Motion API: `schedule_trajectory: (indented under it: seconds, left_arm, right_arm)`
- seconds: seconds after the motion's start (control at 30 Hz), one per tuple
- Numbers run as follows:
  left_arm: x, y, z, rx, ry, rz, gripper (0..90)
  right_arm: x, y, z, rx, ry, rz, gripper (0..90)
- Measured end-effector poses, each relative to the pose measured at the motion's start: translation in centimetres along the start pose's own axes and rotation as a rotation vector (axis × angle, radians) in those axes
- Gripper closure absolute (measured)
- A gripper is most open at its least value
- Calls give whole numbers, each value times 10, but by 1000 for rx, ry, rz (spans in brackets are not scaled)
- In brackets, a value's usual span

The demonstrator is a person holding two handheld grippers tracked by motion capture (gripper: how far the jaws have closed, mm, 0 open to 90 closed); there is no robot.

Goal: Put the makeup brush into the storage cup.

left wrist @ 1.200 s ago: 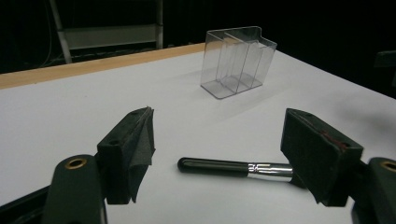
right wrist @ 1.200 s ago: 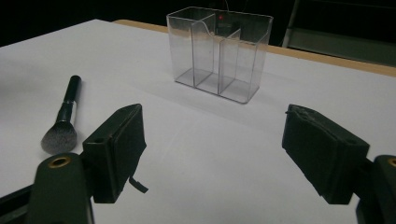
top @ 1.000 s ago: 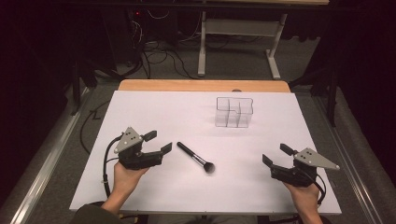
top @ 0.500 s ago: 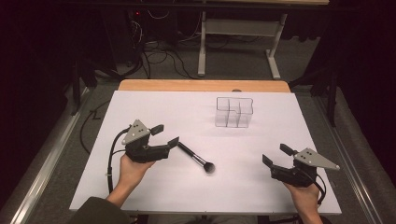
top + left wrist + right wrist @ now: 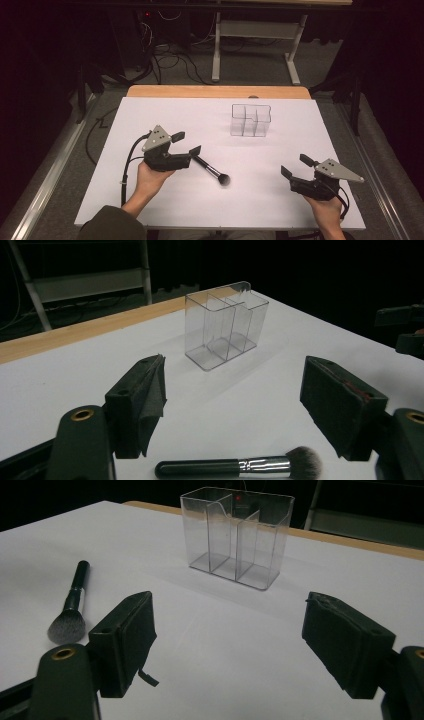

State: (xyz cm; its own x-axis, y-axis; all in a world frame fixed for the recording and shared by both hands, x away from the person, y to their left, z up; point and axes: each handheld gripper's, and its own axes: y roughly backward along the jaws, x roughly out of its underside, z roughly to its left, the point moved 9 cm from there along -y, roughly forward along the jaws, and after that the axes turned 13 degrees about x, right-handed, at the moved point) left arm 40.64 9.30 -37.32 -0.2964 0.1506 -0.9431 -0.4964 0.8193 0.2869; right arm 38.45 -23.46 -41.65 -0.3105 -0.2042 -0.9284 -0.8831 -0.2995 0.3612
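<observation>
Makeup brush (image 5: 211,170) is lying flat on the white worktop (image 5: 150,115), its dark handle pointing far-left and its bristle head near-right. I am holding my left hand-held gripper (image 5: 186,144) right at the handle end, jaws spread wide and gripping nothing; in the left gripper view the brush (image 5: 240,468) is lying crosswise just below and between the two black jaws, bristles toward the right one. Whether a jaw is touching the handle I cannot tell. My left hand (image 5: 150,175) is wrapping the gripper's body from below, its black cable looping off to the left.

My right hand-held gripper (image 5: 296,166) is sitting near the right edge of the worktop, well apart from the brush, jaws likewise released and empty. In the right gripper view the brush (image 5: 70,610) is showing off to the left, bristles nearest the camera.

Clear plastic organiser (image 5: 250,120), divided into compartments, is standing upright toward the far side of the worktop, right of centre, empty. It is appearing ahead of both grippers, between their open jaws (image 5: 222,322) (image 5: 235,535).
</observation>
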Motion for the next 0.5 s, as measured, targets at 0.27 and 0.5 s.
schedule_trajectory:
  seconds: [0.27,0.5]
  left_arm:
    - [-4,-10,-5,19,-5,1,265]
    - [-6,-16,-7,32,-1,1,266]
  right_arm:
    - [0,0,0,-2,1,2,230]
    - [0,0,0,-3,1,2,229]
